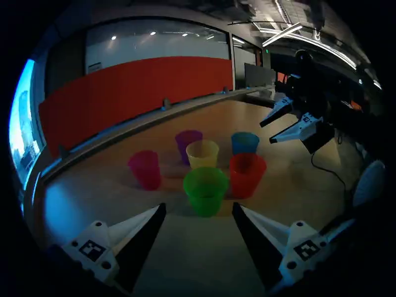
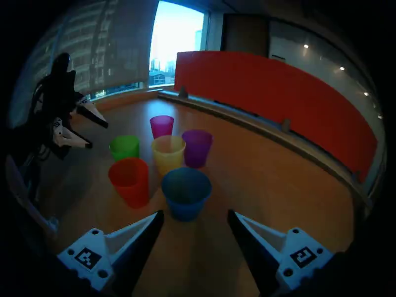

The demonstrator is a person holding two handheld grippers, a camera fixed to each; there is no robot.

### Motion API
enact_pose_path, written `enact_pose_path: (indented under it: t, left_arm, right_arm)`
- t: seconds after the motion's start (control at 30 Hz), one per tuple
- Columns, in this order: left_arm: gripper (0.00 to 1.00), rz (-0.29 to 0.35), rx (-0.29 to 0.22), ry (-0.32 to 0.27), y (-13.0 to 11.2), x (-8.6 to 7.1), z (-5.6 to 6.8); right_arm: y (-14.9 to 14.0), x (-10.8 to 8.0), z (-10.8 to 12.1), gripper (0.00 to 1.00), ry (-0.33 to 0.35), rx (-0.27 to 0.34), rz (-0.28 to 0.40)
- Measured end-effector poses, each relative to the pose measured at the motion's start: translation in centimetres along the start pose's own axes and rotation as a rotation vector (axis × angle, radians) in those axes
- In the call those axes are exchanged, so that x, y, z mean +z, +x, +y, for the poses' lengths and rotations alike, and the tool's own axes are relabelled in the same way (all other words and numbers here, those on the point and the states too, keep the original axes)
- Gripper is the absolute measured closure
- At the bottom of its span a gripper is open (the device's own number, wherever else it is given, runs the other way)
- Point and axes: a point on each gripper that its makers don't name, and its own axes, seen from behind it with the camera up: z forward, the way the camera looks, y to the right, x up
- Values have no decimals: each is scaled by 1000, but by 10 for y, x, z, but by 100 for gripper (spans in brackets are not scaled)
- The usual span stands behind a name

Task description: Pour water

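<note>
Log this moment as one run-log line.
stage: pre-grasp | left gripper: open, empty, facing green cup | right gripper: open, empty, facing blue cup | cups: six, upright, clustered on table | pour: not started

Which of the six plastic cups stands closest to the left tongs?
The green translucent plastic cup: it stands foremost in the cluster, directly ahead of the open left tongs; the red translucent plastic cup is next.
</note>
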Motion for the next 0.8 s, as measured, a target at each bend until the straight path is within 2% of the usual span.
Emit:
enact_pose_path:
  t: [0.2, 0.37, 0.57, 0.8]
  left_arm:
    - [0, 82, -39, 97, 14, -16, -14]
    - [0, 166, -58, 192, 29, -32, -26]
    - [0, 268, -83, 297, 46, -54, -39]
    - [0, 373, -133, 394, 60, -73, -49]
  right_arm:
    - [4, -22, 9, 1, -59, 13, 48]
    - [15, -39, 18, 1, -132, 30, 120]
    - [36, -61, 38, 0, -260, 59, 243]
    - [58, -89, 55, 0, -398, 74, 389]
